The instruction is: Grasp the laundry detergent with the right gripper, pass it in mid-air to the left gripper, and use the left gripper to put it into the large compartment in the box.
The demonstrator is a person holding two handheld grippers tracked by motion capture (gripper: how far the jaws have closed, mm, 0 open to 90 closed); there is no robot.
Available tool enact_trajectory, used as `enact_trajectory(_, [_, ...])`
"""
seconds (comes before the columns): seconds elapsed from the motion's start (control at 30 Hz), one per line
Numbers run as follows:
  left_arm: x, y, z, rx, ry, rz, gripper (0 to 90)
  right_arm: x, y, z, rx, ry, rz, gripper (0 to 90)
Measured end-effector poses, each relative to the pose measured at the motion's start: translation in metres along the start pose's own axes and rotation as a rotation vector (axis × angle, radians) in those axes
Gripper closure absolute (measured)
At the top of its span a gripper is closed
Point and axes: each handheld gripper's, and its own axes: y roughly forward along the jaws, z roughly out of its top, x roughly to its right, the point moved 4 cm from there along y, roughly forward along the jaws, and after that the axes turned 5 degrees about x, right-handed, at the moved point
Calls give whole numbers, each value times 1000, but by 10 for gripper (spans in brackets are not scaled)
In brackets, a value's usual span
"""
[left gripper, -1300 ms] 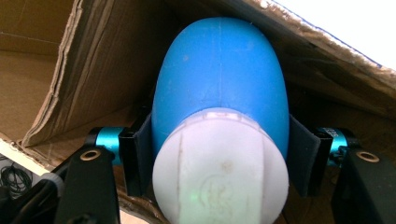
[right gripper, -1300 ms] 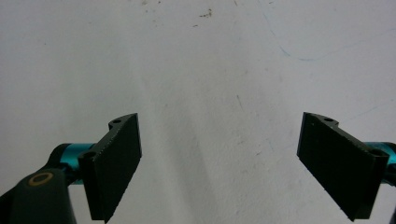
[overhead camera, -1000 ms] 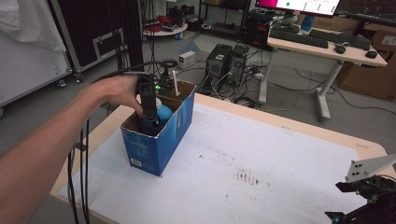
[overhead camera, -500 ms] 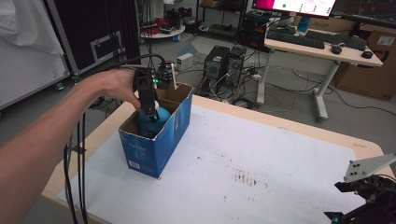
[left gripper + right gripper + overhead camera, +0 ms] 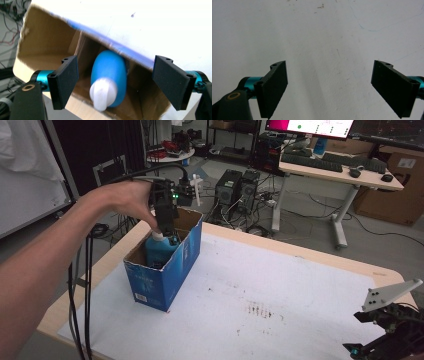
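Observation:
A blue bottle (image 5: 159,249) with a white cap (image 5: 102,96) stands in an open blue cardboard box (image 5: 172,272) on the left side of the table. My left gripper (image 5: 164,224) hangs just above the bottle's cap, pointing down into the box. In the left gripper view the left gripper (image 5: 115,85) is open: its jaws have just been opening and stand wide on either side of the bottle (image 5: 108,71) without touching it. My right gripper (image 5: 387,337) rests at the table's near right corner. The right gripper (image 5: 329,87) is open over the bare white sheet, with nothing between its jaws.
A white sheet (image 5: 280,280) covers the tabletop, with small dark stains (image 5: 257,310) near its middle. Cables (image 5: 82,285) hang off the left edge. Beyond the far edge stand computer towers (image 5: 237,187) and a desk with keyboards (image 5: 325,167).
The left gripper has risen out of the box and its jaws have spread apart off the bottle, which stays in the box. The right gripper has kept still.

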Motion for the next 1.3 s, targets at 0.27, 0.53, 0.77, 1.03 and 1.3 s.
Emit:
enact_trajectory(0.27, [25,-6,54,43,109,-31,178,0,0,1,-3,-1,-2,131])
enact_trajectory(0.53, [65,21,115,36,248,-96,169,-2,3,2,-17,-1,-6,131])
enact_trajectory(0.77, [97,59,146,29,306,-149,168,-3,4,4,-22,-5,-9,131])
enact_trajectory(1.03, [122,113,147,-5,334,-201,168,-5,9,5,-45,-14,-21,131])
enact_trajectory(1.3, [131,139,140,-20,327,-238,148,-5,13,4,-66,-10,-22,131])
